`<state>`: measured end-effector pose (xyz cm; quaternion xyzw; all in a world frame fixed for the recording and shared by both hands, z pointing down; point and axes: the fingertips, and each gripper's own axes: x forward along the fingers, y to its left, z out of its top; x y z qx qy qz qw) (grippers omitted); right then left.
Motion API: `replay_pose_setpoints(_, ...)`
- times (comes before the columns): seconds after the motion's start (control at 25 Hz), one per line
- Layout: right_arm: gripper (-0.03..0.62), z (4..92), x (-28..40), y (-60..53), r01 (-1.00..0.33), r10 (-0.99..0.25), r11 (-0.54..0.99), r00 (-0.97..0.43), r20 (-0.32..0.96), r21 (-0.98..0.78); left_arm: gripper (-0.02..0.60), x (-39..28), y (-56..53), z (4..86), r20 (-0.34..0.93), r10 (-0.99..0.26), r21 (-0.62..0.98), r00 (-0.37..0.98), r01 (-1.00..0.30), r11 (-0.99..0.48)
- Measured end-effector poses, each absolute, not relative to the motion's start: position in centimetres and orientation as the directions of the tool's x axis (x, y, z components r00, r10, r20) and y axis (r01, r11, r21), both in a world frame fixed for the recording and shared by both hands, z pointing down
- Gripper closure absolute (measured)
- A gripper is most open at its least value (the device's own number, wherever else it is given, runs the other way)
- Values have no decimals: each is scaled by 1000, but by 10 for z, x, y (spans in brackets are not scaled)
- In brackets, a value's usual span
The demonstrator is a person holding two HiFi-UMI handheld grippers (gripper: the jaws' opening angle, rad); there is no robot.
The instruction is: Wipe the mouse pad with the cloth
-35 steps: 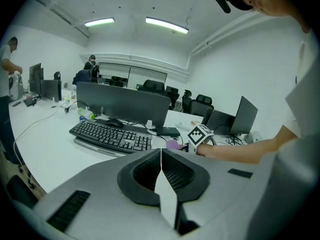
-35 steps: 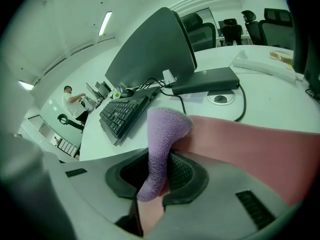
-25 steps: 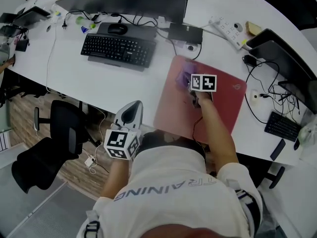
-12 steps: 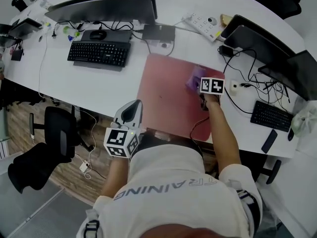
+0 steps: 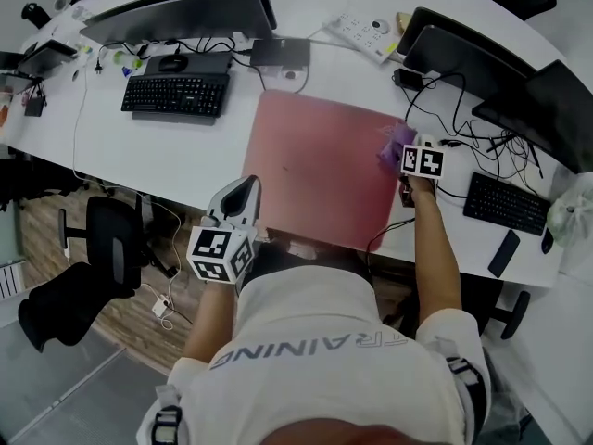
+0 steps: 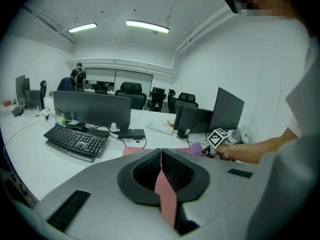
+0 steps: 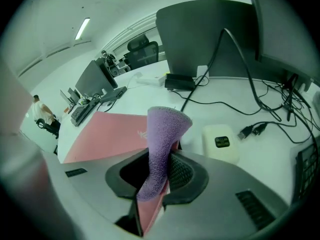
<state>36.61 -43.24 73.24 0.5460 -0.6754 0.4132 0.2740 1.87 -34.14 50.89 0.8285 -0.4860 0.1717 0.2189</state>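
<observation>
Two handheld claws show from above, over a curved white desk (image 5: 185, 160) crowded with computer gear. A large pink mouse pad (image 5: 315, 160) lies in the middle of the desk, close to its near edge.

The right claw (image 5: 405, 158), which carries a cube with square markers, is at the pad's right edge, toward the far corner. Its jaws are clamped on a purple cloth (image 5: 395, 143). In the right gripper view the cloth (image 7: 162, 134) is a fuzzy strip that rises from the right claw (image 7: 159, 176) and folds over at the top. The mouse pad (image 7: 105, 134) spreads out to the left behind it, with a pale logo at the pad's corner just beside the cloth. A small white box (image 7: 220, 141) with a dark label sits on the bare desk just right of the cloth, near loose black cables.

The left claw (image 5: 244, 193) is held at the desk's near edge, by the pad's near left corner. In the left gripper view the left claw (image 6: 161, 170) has its jaws pressed together with nothing between them.

Left of the pad are a black keyboard (image 5: 176, 94) and a black mouse (image 5: 171, 63), with a wide monitor (image 5: 176, 12) beyond them. A white power strip (image 5: 363, 35) lies at the far side. A second keyboard (image 5: 505, 204) sits well to the right of the pad. A black office chair (image 5: 93, 248) stands on the floor at near left.
</observation>
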Motion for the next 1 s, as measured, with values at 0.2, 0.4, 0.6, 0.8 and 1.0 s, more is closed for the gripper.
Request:
replay_pose_setpoints(0.2, 496, 713, 364, -424, -969, -589, 38, -219, 778, -243, 549, 13, -342, 507, 505, -717, 174, 481, -870, -461)
replay_pose_setpoints(0.4, 496, 669, 311, -404, -956, -656, 106, -273, 703, -272, 549, -11, -347, 508, 490, -709, 192, 508, -856, -481)
replay_pose_setpoints(0.6, 496, 632, 220, -394, -934, -687, 173, -341, 641, -311, 549, -64, -339, 510, 478, -703, 206, 526, -846, -492)
replay_pose_setpoints(0.8, 496, 617, 100, -389, -893, -664, 260, -442, 603, -368, 549, -134, -335, 508, 461, -727, 218, 509, -859, -463)
replay_pose_setpoints(1.0, 494, 642, -12, -391, -858, -577, 336, -514, 635, -389, 549, -199, -326, 512, 463, -746, 226, 479, -877, -424)
